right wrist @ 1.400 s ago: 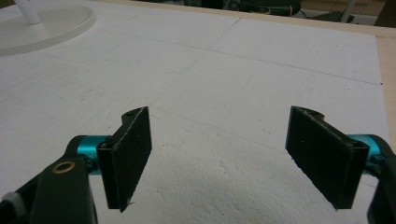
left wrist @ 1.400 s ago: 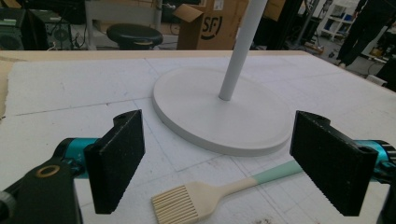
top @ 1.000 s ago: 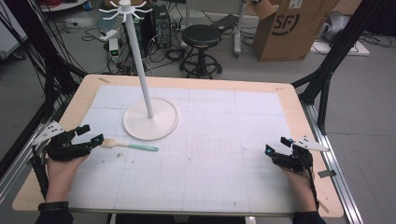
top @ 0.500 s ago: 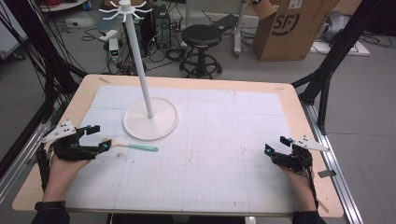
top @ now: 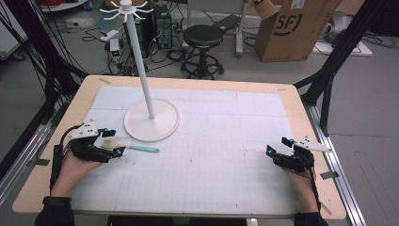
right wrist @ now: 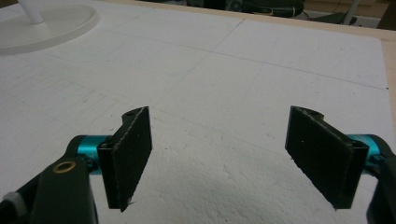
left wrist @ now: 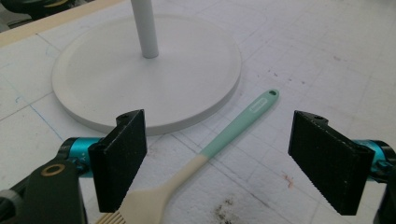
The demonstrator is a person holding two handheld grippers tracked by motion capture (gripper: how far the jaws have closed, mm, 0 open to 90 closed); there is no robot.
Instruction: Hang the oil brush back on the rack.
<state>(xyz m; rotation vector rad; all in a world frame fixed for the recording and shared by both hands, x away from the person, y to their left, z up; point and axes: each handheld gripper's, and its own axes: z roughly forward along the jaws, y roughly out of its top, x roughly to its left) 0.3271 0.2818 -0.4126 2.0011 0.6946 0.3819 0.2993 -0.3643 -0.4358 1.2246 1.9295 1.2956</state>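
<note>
Your left claw (left wrist: 215,158), jaws spread, straddles the pastry brush (left wrist: 205,156) lying on the table (top: 226,188) beside the stand's base (left wrist: 154,79); likely next, lower and pinch its handle, while your right claw (right wrist: 224,154) waits spread.

stool (top: 203,35) | cardboard box (top: 291,28) | computer tower (top: 162,23) | floor cables (top: 80,21)

Desk (top: 61,136): light wood rim, white mat (top: 226,141) printed with a faint grid. Stand (top: 151,120): white pole and round base. Brush (left wrist: 205,154): teal handle, cream neck and bristles. Each gripper, left gripper (top: 110,148) and right gripper (top: 277,148): black jaws, teal collars.
</note>
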